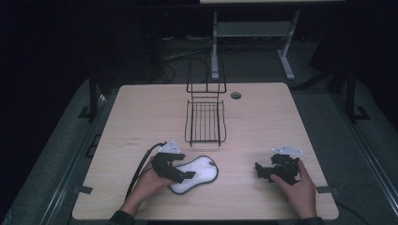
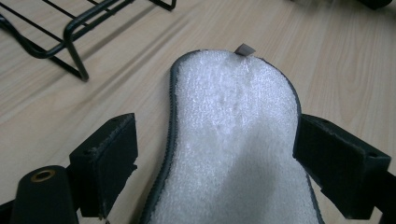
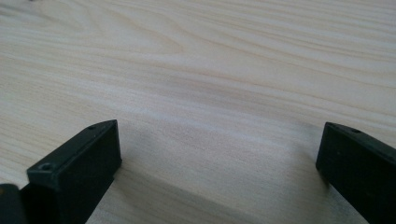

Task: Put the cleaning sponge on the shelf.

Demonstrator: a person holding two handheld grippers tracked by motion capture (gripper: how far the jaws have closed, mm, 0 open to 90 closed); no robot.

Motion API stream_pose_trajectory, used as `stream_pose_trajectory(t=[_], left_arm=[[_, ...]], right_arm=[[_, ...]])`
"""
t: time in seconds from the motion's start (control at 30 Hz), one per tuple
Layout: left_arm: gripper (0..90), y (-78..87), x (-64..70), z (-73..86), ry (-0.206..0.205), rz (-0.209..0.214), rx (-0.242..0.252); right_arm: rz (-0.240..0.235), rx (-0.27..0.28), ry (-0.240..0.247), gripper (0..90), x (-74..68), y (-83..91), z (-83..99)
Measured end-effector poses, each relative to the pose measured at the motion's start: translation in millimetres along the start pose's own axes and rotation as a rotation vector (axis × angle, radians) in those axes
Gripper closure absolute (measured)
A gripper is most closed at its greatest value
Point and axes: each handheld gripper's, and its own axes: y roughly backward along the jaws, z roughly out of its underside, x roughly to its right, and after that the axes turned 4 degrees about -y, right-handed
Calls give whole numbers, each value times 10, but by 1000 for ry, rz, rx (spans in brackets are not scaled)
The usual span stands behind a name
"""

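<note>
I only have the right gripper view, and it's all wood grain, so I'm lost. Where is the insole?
Observer: The white insole lies near the front of the table, at the left claw.
Operator: Is it gripped?
Observer: No. That claw's jaws stand open, one on each side of it.
Operator: What's beyond it?
Observer: A black wire rack stands past it, mid-table.
</note>
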Motion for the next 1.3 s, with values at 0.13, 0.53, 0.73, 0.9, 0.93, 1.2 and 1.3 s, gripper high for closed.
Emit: stream_pose_trajectory(t=[0.13,0.53,0.73,0.9,0.93,1.2,1.3], left_arm=[[131,-34,15,0,-4,6,-7],[131,-143,64,17,-28,10,-45],[132,-168,77,24,-43,5,-59],[132,-173,85,21,-55,1,-67],[132,-179,98,8,-55,-6,-79],[175,-182,122,-16,-90,-5,-102],[188,-181,124,-21,-97,-7,-107]], right_arm=[[0,0,0,0,0,0,0],[0,0,0,0,0,0,0],[0,0,0,0,0,0,0],[0,0,0,0,0,0,0],[0,0,0,0,0,0,0],[0,0,0,0,0,0,1],[0,0,0,0,0,0,1]])
